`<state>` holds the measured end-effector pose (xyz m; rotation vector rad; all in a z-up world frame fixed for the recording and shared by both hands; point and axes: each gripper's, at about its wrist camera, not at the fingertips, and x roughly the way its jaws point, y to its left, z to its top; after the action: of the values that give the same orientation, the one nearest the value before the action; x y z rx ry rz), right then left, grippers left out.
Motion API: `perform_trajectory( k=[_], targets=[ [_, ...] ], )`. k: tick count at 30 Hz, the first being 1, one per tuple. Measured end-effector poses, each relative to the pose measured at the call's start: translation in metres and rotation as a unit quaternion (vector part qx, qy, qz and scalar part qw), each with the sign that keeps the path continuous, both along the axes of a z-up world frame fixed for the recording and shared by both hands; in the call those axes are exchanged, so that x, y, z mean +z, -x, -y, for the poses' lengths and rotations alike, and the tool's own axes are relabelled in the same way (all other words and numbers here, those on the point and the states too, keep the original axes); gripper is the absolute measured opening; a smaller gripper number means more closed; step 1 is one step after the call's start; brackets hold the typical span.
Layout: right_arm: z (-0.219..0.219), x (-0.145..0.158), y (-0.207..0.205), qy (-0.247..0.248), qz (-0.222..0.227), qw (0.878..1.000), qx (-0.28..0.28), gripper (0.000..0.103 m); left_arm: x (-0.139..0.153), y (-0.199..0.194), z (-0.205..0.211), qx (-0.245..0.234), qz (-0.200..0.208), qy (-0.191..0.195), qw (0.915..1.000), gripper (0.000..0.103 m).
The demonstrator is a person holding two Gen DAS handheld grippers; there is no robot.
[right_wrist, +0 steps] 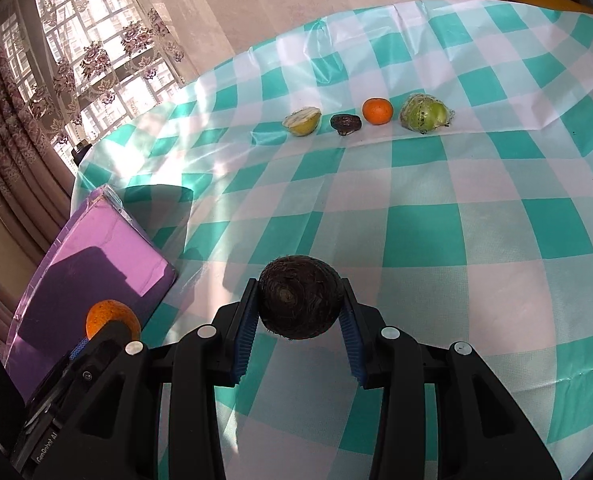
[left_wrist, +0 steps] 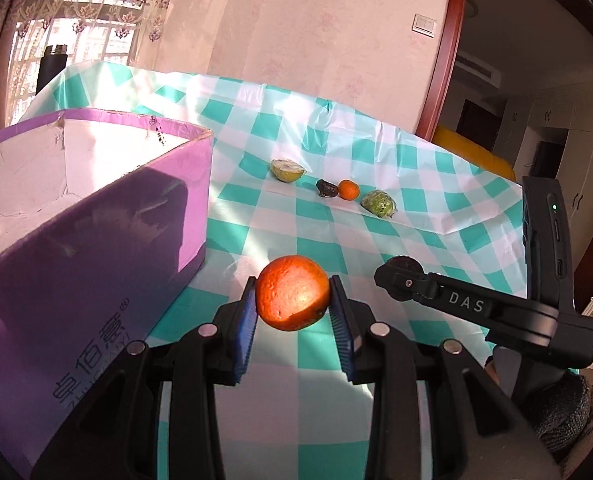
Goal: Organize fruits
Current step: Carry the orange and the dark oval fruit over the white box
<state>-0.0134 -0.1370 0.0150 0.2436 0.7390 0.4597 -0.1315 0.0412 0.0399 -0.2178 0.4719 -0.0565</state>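
Note:
My left gripper is shut on a large orange, held above the checked tablecloth beside the purple box. My right gripper is shut on a dark brown hairy round fruit, held above the cloth. The right gripper also shows in the left wrist view at the right, and the orange shows in the right wrist view at lower left. Four fruits lie in a row farther back: a cut yellow-green fruit, a small dark fruit, a small orange, and a netted green fruit.
The open purple box stands at the left of the table, its inside white. A dark bottle stands by the curtained window behind it. A wall runs along the table's far edge; a doorway and yellow object lie at the right.

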Motion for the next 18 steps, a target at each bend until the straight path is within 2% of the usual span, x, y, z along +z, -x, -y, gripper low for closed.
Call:
perform_trajectory(
  k=[4, 9, 14, 18],
  targets=[
    [-0.01, 0.005, 0.008, -0.016, 0.004, 1.0, 0.009, 0.039, 0.022, 0.033, -0.009, 0.023, 0.051, -0.033, 0.9978, 0.035],
    [-0.043, 0.026, 0.025, -0.016, 0.026, 0.999, 0.045, 0.039, 0.056, 0.076, -0.034, 0.066, 0.107, -0.044, 0.9911, 0.035],
    [-0.085, 0.059, 0.048, -0.011, 0.065, 0.993, 0.097, 0.039, 0.083, 0.11, -0.074, 0.115, 0.128, -0.039, 0.9843, 0.035],
    [-0.124, 0.085, 0.068, 0.002, 0.097, 0.986, 0.139, 0.039, 0.101, 0.132, -0.111, 0.156, 0.12, -0.032, 0.9799, 0.035]
  ],
)
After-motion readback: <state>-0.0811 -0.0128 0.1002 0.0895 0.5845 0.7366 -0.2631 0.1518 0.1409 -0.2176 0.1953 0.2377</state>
